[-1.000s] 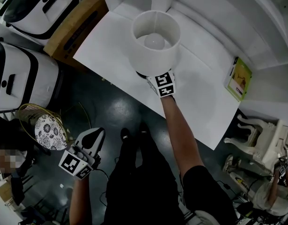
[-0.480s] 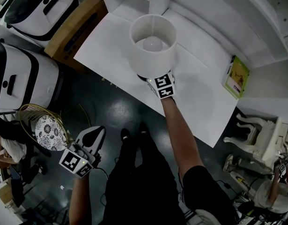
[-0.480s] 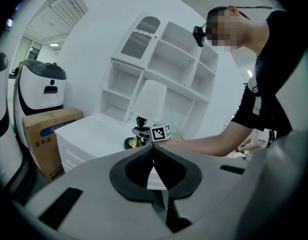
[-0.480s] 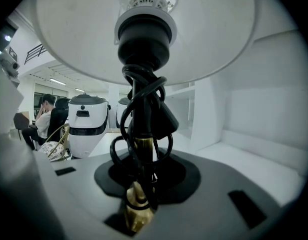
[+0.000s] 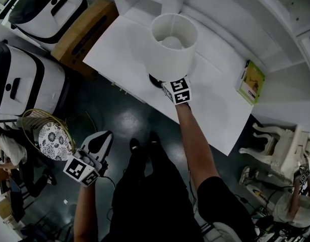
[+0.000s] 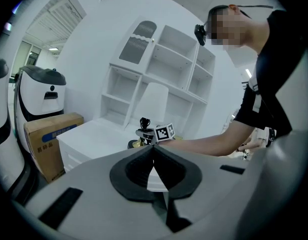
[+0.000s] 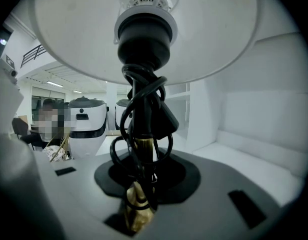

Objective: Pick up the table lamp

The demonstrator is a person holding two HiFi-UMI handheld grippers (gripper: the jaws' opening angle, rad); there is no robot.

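At the near edge of the table (image 5: pixel 215 100), the right gripper (image 7: pixel 139 184) clamps the lamp (image 5: pixel 173 44) by its stem; the left gripper (image 5: pixel 100 144) hangs closed, empty, well apart.

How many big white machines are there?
2. The upper machine stands at the top left beside the cardboard box; the lower machine at the left edge. Others may be outside the view.
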